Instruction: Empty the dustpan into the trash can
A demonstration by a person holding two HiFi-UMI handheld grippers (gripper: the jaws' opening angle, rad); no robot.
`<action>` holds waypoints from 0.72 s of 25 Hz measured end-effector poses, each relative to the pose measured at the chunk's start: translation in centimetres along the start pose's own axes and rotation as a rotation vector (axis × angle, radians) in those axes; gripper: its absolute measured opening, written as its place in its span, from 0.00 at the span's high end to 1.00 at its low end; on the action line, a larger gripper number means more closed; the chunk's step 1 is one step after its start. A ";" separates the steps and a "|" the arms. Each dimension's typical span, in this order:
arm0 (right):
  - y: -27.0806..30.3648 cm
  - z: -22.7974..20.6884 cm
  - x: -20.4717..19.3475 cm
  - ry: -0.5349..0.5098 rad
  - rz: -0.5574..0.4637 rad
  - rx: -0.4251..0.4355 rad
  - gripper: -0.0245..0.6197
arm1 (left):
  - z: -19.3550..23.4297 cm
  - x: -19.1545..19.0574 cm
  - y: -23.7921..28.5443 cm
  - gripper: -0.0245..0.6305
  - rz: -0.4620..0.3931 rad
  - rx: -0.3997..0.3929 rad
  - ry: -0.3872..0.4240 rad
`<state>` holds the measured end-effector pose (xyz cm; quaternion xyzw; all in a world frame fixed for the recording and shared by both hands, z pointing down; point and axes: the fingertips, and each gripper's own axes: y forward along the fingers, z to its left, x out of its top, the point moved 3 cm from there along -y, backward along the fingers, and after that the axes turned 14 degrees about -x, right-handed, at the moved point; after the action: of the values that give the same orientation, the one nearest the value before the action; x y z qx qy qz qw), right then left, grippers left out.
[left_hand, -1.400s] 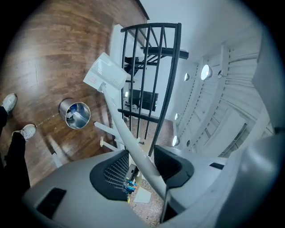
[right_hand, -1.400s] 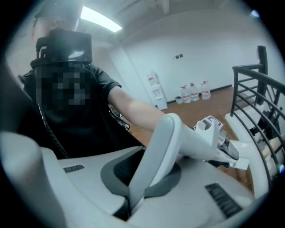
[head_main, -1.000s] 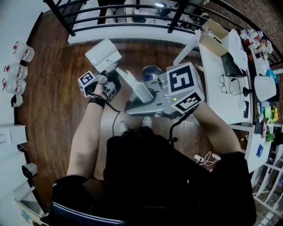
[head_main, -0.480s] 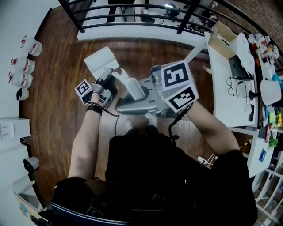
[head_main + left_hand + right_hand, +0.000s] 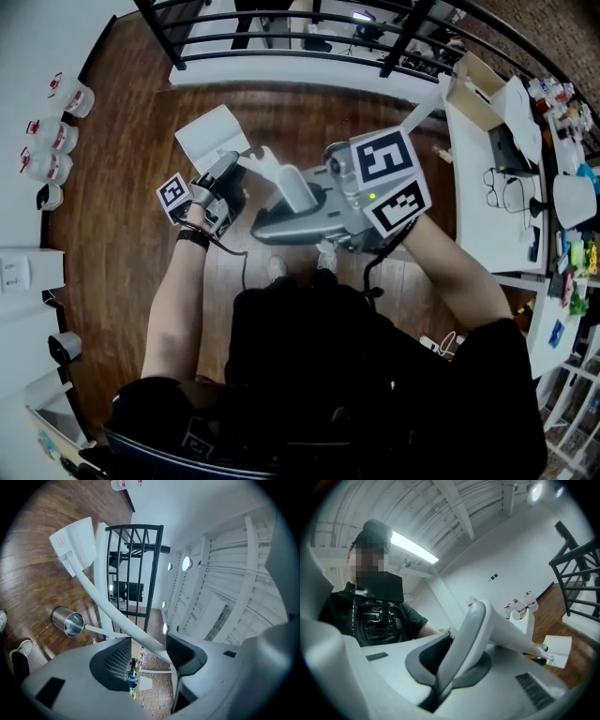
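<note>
A white dustpan [image 5: 214, 136] on a long white handle [image 5: 267, 164] hangs over the wood floor. In the left gripper view the dustpan [image 5: 75, 545] is at the upper left. My left gripper [image 5: 231, 161] sits around the shaft. The handle [image 5: 117, 620] runs between its jaws [image 5: 149, 656], which are open, with a gap on the left side. My right gripper [image 5: 281, 211] is shut on the grey-backed grip end [image 5: 464, 639]. The steel trash can [image 5: 70, 623] stands on the floor below the dustpan. In the head view it is hidden behind my right gripper.
A black railing [image 5: 281, 37] runs along the far edge of the floor. At the right stands a white table [image 5: 478, 187] with glasses and boxes on it. Several water bottles [image 5: 47, 141] line the left wall. The person's shoes [image 5: 277, 267] are just below the grippers.
The trash can showed beside the right gripper a second ago and is now covered by it. The left gripper has drawn back a little along the shaft. The dustpan has shifted slightly nearer.
</note>
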<state>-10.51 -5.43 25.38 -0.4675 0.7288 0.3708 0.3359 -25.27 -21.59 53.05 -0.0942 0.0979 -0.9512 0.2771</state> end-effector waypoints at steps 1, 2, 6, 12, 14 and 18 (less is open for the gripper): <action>-0.1 0.1 0.2 0.001 -0.005 0.002 0.95 | -0.3 0.0 -0.1 0.61 0.014 -0.016 -0.001; -0.1 0.2 0.5 0.005 -0.011 0.003 0.95 | -0.6 0.0 -0.2 0.61 0.027 -0.033 -0.002; -0.2 0.3 1.2 0.020 -0.027 0.001 0.95 | -1.5 0.0 -1.1 0.68 0.086 -0.082 0.014; 0.1 -0.7 0.4 0.034 0.002 -0.021 0.95 | -1.8 1.3 -2.1 0.91 0.079 -0.043 0.146; 0.7 -1.4 0.1 0.049 0.010 -0.039 0.95 | -2.7 1.3 -1.9 0.96 0.125 -0.031 0.244; 2.2 -3.4 -1.0 0.081 0.033 -0.088 0.95 | -6.4 0.1 -0.5 0.96 0.252 -0.056 0.515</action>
<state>-12.72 -7.28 28.38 -0.4844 0.7324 0.3885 0.2792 -27.09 -20.32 47.03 0.1559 0.2025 -0.8987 0.3565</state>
